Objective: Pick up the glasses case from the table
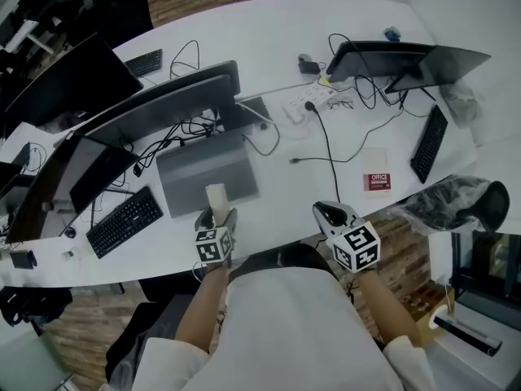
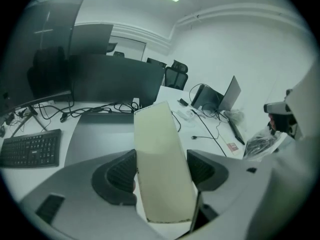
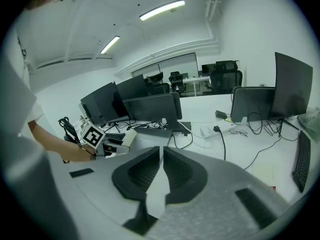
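The glasses case (image 1: 216, 195) is a cream, flat oblong. My left gripper (image 1: 218, 218) is shut on it near the table's front edge, and the case sticks out forward past the fingertips. In the left gripper view the case (image 2: 161, 154) fills the gap between the two dark pads (image 2: 119, 178), held above the grey laptop (image 2: 97, 134). My right gripper (image 1: 330, 213) hovers to the right of it, shut with nothing between its jaws (image 3: 161, 171). From the right gripper view I see the left gripper (image 3: 107, 143) with the case (image 3: 126, 137) in it.
A closed grey laptop (image 1: 207, 171) lies just beyond the left gripper, with a black keyboard (image 1: 124, 221) to its left. Monitors (image 1: 167, 104) and cables stand behind. A red booklet (image 1: 378, 182), a second keyboard (image 1: 428, 144) and a plastic bag (image 1: 452, 204) lie to the right.
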A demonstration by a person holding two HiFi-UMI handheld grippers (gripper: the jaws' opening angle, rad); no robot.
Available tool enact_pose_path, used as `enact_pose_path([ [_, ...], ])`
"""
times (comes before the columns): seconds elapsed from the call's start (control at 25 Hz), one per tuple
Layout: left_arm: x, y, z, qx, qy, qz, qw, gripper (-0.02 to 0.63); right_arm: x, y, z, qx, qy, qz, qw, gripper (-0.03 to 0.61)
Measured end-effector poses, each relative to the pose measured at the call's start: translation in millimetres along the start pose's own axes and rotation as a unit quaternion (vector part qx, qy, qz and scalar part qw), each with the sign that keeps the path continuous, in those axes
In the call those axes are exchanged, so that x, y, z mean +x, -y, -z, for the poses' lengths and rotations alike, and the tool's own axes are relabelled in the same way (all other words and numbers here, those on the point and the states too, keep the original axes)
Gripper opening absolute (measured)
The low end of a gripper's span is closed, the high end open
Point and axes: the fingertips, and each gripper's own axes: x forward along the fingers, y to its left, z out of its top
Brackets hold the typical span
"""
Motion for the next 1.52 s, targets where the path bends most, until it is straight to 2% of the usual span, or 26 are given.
enact_pose_path([
  [0.32, -38.4, 4.2, -47.4, -0.003, 0.066, -0.001, 0.9978, 0.311, -10.4, 3.3, -24.9, -0.016, 0.026, -0.001, 1.0, 0.023],
  [0.68, -86.4, 32.4, -88.7, 0.0, 0.141, -0.013, 0.9899, 0.311, -31.2, 19.7, -49.4, -0.024, 0.064, -0.024, 0.997, 0.017],
  [1.04, -145.1, 64.6, -137.3, -0.001, 0.229, -0.03, 0.973, 0.311, -61.7, 43.3, -84.1, -0.046, 0.105, -0.04, 0.993, 0.015],
  [1.52, -214.2, 96.7, -176.5, 0.014, 0.311, -0.043, 0.9495, 0.311, -105.6, 59.0, -128.7, -0.075, 0.166, -0.047, 0.982, 0.015],
])
